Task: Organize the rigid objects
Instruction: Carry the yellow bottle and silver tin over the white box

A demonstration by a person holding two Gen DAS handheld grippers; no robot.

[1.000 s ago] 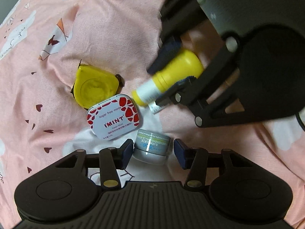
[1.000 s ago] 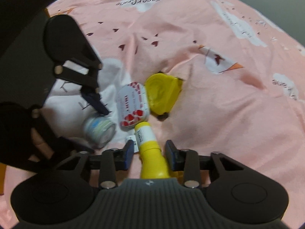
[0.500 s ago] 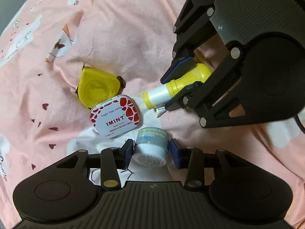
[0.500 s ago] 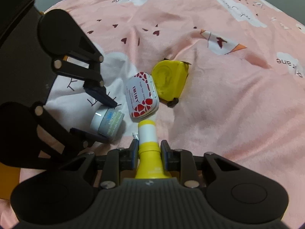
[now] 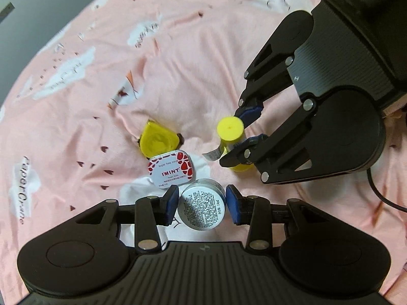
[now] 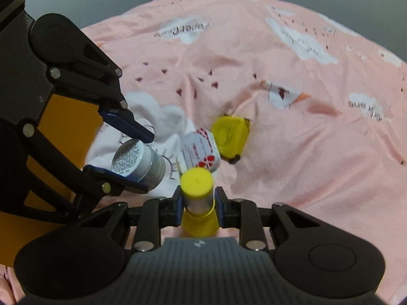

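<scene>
My left gripper (image 5: 201, 207) is shut on a small round silver jar (image 5: 202, 208), whose printed bottom faces the camera; it hangs above the pink bedspread. The same silver jar (image 6: 137, 161) shows between the left gripper's blue pads in the right wrist view. My right gripper (image 6: 198, 204) is shut on a yellow-capped bottle (image 6: 197, 190), lifted and tilted up. In the left wrist view that yellow bottle (image 5: 230, 129) sits between the right gripper's pads. On the bedspread lie a red-and-white mint tin (image 5: 171, 169) and, touching it, a yellow tape measure (image 5: 159, 141).
The pink bedspread (image 5: 203, 50) with white cloud prints is rumpled around the objects. An orange surface (image 6: 68, 127) shows behind the left gripper in the right wrist view. A black cable (image 5: 381, 193) trails at the right. Grey wall lies beyond the bed.
Both grippers closed on their objects and rose: the left took the silver jar, the right the yellow bottle. Both objects have left the bedspread and tilted end-on to the cameras.
</scene>
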